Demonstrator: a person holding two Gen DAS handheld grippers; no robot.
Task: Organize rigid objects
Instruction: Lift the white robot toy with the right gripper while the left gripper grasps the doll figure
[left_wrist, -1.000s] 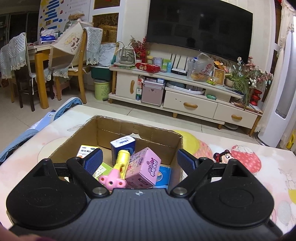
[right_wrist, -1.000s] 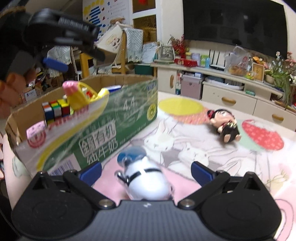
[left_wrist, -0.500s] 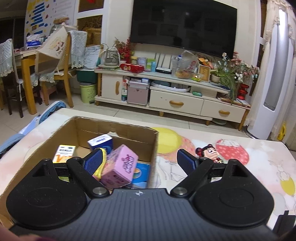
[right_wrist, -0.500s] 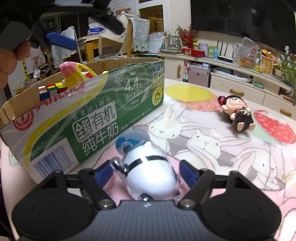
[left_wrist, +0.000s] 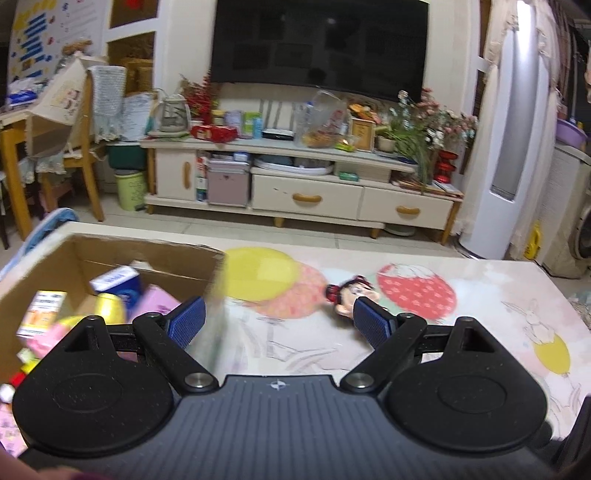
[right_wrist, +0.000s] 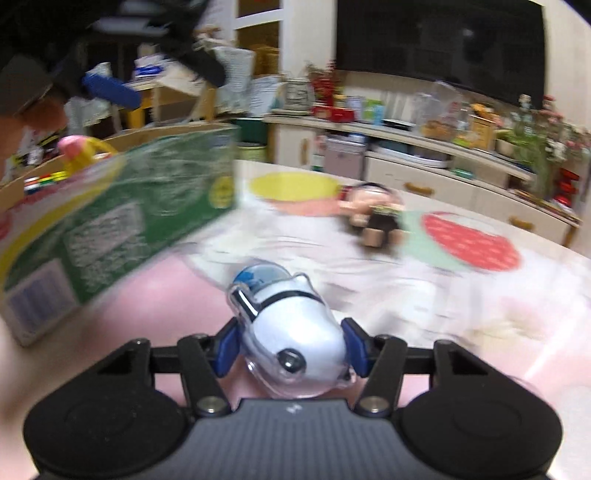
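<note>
Slippage is the main worry in the right wrist view: the right gripper (right_wrist: 291, 350) has its jaws clenched on a white toy (right_wrist: 295, 332) whose shell looks smooth, rounded and partly clear, so the pads bear on curved sides and a quick swing could squirt it out. The picture is blurred, so how deep the toy sits between the pads is hard to tell. The cardboard box (right_wrist: 110, 221) stands close on the left with a tall wall — the toy must clear that rim or knock it. To the right the counter (right_wrist: 480, 314) lies open, apart from a doll (right_wrist: 376, 218) lying well ahead.

In the left wrist view the left gripper (left_wrist: 279, 323) hangs with jaws released, holding nothing, just beside the box's right wall (left_wrist: 218, 280). The box is already crowded with cartons and toys — little room to drop another. The doll (left_wrist: 351, 295) lies near the right pad and could be nudged.
</note>
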